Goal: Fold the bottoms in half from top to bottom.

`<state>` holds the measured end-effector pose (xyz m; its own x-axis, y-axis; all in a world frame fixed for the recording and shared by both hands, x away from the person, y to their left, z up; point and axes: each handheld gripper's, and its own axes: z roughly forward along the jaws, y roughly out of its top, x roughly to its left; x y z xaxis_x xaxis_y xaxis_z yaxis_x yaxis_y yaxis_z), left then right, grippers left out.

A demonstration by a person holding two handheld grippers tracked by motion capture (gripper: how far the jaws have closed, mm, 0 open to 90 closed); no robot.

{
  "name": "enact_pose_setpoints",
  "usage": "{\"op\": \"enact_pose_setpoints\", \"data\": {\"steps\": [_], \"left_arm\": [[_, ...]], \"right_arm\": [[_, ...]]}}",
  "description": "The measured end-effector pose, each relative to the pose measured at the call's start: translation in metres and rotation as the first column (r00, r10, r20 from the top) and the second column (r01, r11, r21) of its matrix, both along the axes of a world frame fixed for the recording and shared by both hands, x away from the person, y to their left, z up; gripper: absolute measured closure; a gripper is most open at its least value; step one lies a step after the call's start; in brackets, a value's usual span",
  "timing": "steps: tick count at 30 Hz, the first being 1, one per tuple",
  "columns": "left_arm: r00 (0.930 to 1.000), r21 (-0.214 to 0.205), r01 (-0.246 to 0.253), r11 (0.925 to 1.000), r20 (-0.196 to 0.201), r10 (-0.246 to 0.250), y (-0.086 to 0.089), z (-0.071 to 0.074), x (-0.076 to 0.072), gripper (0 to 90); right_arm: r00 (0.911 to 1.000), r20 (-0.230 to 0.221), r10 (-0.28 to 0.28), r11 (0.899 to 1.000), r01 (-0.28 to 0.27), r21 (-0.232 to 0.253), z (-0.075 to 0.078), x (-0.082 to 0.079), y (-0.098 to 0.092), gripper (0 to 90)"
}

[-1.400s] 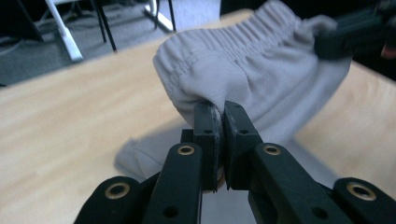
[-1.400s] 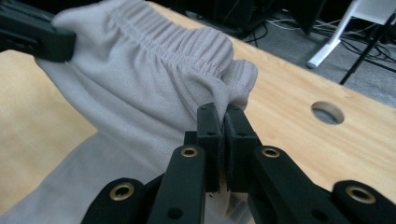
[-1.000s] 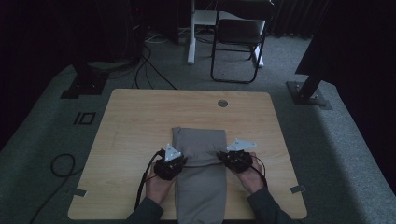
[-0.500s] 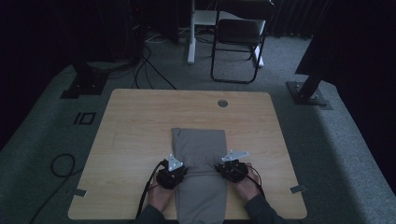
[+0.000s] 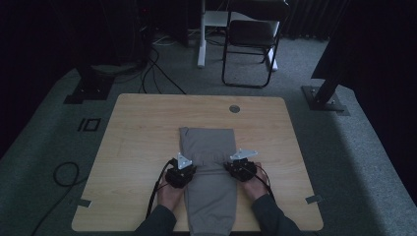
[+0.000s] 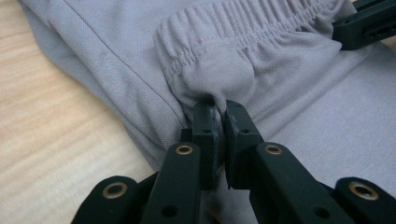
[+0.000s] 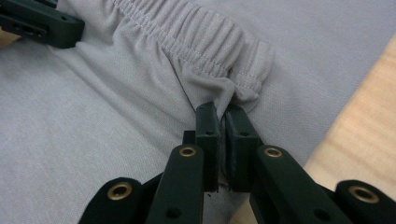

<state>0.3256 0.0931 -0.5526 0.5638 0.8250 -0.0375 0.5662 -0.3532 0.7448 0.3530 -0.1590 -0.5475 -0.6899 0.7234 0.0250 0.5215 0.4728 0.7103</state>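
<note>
A grey garment [image 5: 209,142] with an elastic waistband [image 6: 233,28] lies folded lengthwise on the wooden table [image 5: 142,128], its near end hanging over the front edge. My left gripper [image 5: 190,167] is shut on the waistband's left corner, and the cloth bunches between its jaws [image 6: 220,105]. My right gripper [image 5: 231,166] is shut on the waistband's right corner [image 7: 220,109]. The waistband [image 7: 196,32] stretches between the two grippers, resting low on the cloth beneath. Each gripper view shows the other gripper's jaw at a top corner.
A round grommet [image 5: 234,108] sits near the table's far edge. Bare wood lies to both sides of the garment. Beyond the table stand a black chair [image 5: 251,39], stand bases [image 5: 324,98] and cables on grey carpet [image 5: 59,172].
Both grippers have come down toward the table with the waistband still pinched. The lifted fold now rests lower on the cloth under it.
</note>
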Motion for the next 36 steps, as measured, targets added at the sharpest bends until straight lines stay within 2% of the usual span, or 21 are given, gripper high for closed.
{"op": "enact_pose_setpoints", "data": {"steps": [3,4,6,8,12,13,14,15,16,18,19,20,21,22,24,25,28,31,35,36], "left_arm": [[1.0000,0.013,-0.007,0.9999,-0.001,0.007,-0.001,0.001,0.005,84.9],[0.9999,0.027,-0.012,0.9996,0.001,0.012,-0.001,0.002,0.011,84.9],[0.9998,0.026,-0.017,0.9995,0.002,0.017,-0.001,0.002,0.014,84.9],[0.9995,0.032,-0.030,0.9990,0.003,0.030,-0.001,0.002,0.024,84.9],[0.9989,0.036,-0.048,0.9982,0.007,0.047,0.000,0.002,0.035,84.9],[0.9983,0.042,-0.058,0.9975,0.001,0.058,0.001,0.003,0.044,84.9],[0.9983,0.042,-0.058,0.9975,0.001,0.058,0.001,0.003,0.044,85.0],[0.9981,0.053,-0.062,0.9967,0.004,0.062,0.000,0.004,0.051,84.9],[0.9981,0.053,-0.062,0.9967,0.004,0.062,0.000,0.004,0.051,85.0],[0.9978,0.063,-0.066,0.9959,0.004,0.066,-0.001,0.004,0.060,84.9],[0.9976,0.075,-0.069,0.9948,0.000,0.070,-0.001,0.005,0.070,84.9],[0.9976,0.075,-0.069,0.9948,0.000,0.070,-0.001,0.005,0.070,85.0],[0.9969,0.081,-0.079,0.9936,0.001,0.079,-0.002,0.006,0.079,84.9],[0.9969,0.081,-0.079,0.9936,0.001,0.079,-0.002,0.006,0.079,84.9],[0.9951,0.084,-0.098,0.9916,0.002,0.099,-0.003,0.006,0.090,85.0],[0.9923,0.082,-0.123,0.9890,0.002,0.124,-0.003,0.006,0.098,85.0],[0.9904,0.085,-0.138,0.9867,0.007,0.138,-0.005,0.006,0.103,85.0],[0.9909,0.094,-0.134,0.9864,0.005,0.134,-0.005,0.006,0.104,85.0],[0.9925,0.106,-0.120,0.9870,-0.009,0.122,-0.005,0.010,0.106,85.0],[0.9925,0.102,-0.119,0.9876,-0.014,0.121,-0.004,0.012,0.106,85.1]], "right_arm": [[1.0000,0.005,0.000,1.000,0.001,-0.023,0.001,0.006,0.003,85.4],[1.0000,0.005,0.000,0.999,0.000,-0.033,0.002,0.013,0.005,85.3],[1.0000,0.001,-0.002,0.999,0.002,-0.034,0.002,0.017,0.006,84.9],[0.9999,-0.003,-0.012,0.999,0.012,-0.031,0.003,0.028,0.008,84.6],[0.9996,-0.004,-0.026,0.999,0.026,-0.034,0.003,0.042,0.013,84.7],[0.9996,-0.003,-0.027,0.999,0.027,-0.037,0.003,0.046,0.014,84.6],[0.9996,-0.003,-0.027,0.999,0.027,-0.037,0.003,0.046,0.014,84.6],[0.9992,-0.010,-0.037,0.999,0.037,-0.039,0.004,0.055,0.016,84.5],[0.9991,-0.012,-0.042,0.998,0.041,-0.042,0.004,0.059,0.017,84.5],[0.9985,-0.018,-0.052,0.998,0.051,-0.047,0.005,0.068,0.019,84.5],[0.9983,-0.019,-0.055,0.997,0.054,-0.047,0.005,0.071,0.019,84.5],[0.9981,-0.021,-0.058,0.997,0.057,-0.052,0.006,0.077,0.021,84.4],[0.9980,-0.020,-0.061,0.997,0.059,-0.052,0.006,0.082,0.021,84.5],[0.9980,-0.020,-0.061,0.997,0.059,-0.052,0.006,0.082,0.021,84.5],[0.9980,-0.010,-0.062,0.997,0.062,-0.055,0.005,0.097,0.024,84.6],[0.9978,-0.014,-0.065,0.996,0.065,-0.057,0.006,0.102,0.025,84.6],[0.9966,-0.016,-0.081,0.993,0.079,-0.086,0.008,0.111,0.031,84.9],[0.9964,-0.011,-0.084,0.991,0.083,-0.103,0.008,0.112,0.033,85.2],[0.9957,-0.016,-0.091,0.992,0.090,-0.089,0.009,0.112,0.032,85.7],[0.9945,-0.020,-0.103,0.993,0.101,-0.069,0.012,0.111,0.030,85.9]]}}
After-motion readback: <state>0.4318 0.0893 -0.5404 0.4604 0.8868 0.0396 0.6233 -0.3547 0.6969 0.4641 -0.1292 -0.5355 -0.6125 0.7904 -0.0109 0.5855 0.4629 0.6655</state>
